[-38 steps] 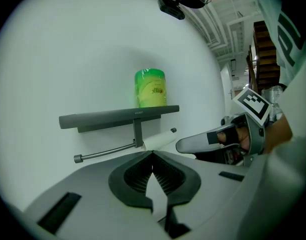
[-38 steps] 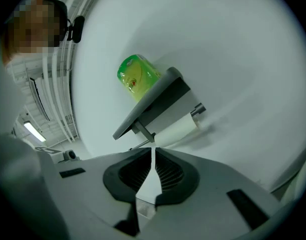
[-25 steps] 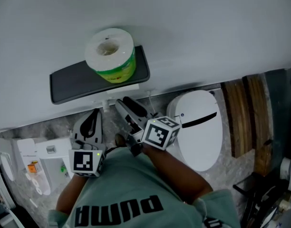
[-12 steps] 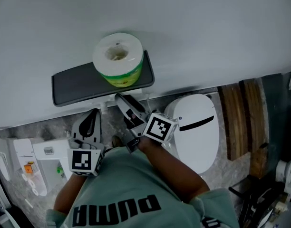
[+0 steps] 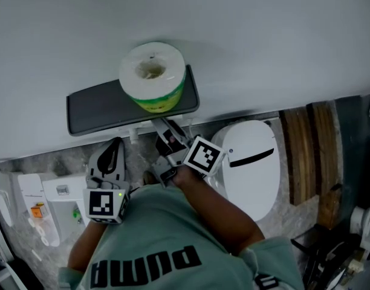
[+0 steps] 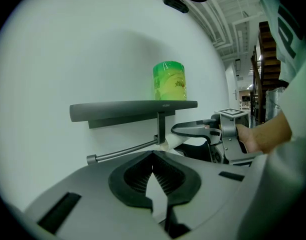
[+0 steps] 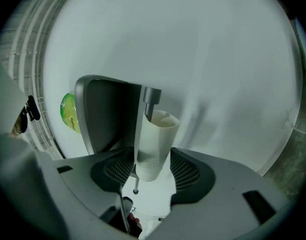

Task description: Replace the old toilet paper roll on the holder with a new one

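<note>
The new toilet paper roll [image 5: 152,75], white in a green wrapper, stood upright at the right end of the holder's dark shelf [image 5: 94,109], while the old roll [image 7: 155,144], a bare pale tube, sat on the holder's metal rod [image 6: 123,151] beneath the shelf, against the bracket.

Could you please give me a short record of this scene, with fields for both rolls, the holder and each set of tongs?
New roll: green-wrapped new roll, upright on the shelf
Old roll: bare cardboard tube, on the holder rod under the shelf
Right tongs: have just been opening; the tube is between them, pads not visibly squeezing it
Left tongs: shut, empty, clear of the tube
</note>
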The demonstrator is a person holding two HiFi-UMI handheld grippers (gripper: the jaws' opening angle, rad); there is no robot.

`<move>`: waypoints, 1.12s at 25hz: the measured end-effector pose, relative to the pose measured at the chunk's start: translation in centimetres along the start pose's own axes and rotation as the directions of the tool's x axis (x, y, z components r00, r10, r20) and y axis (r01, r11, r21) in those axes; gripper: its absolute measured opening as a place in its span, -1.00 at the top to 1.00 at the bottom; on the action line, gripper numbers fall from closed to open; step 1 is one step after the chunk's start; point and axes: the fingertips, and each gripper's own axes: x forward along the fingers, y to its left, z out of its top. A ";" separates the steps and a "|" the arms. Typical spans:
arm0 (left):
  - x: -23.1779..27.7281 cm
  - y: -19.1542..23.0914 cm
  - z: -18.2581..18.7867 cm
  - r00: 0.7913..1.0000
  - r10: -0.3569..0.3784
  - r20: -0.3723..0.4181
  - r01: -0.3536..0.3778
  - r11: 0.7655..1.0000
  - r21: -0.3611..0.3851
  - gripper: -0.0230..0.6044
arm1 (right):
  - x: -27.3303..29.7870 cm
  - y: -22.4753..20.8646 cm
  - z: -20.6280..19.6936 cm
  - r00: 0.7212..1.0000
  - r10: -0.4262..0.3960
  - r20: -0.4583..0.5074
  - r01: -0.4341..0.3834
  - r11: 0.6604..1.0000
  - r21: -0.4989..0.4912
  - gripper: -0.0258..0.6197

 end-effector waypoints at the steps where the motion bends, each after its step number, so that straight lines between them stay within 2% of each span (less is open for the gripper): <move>1: 0.0 0.1 0.0 1.000 0.002 -0.001 -0.002 1.000 0.000 0.92 | 0.0 -0.1 0.0 1.000 -0.001 0.004 0.001 1.000 0.006 0.22; 4: 0.1 0.1 0.0 1.000 0.005 0.000 -0.005 1.000 0.002 0.92 | 0.0 0.0 0.3 1.000 0.001 0.017 -0.001 1.000 0.014 0.22; 8: 0.1 0.2 0.1 1.000 0.008 0.005 -0.008 1.000 0.005 0.92 | -0.2 0.1 0.4 1.000 0.002 0.027 -0.003 1.000 0.017 0.34; 15: 0.1 -0.4 0.2 1.000 0.006 0.009 -0.006 1.000 0.010 0.92 | -0.6 0.5 1.0 0.999 0.009 0.034 -0.008 1.000 -0.002 0.35; 19: 0.5 -0.9 0.5 1.000 0.001 -0.011 0.000 0.999 0.038 0.92 | -0.9 0.8 1.7 0.999 0.005 0.035 -0.004 1.000 -0.017 0.35; 28: 2.2 -3.0 0.7 0.999 -0.035 0.011 0.035 0.999 0.001 0.92 | -2.1 0.5 3.7 0.999 -0.018 0.051 0.019 0.999 -0.031 0.35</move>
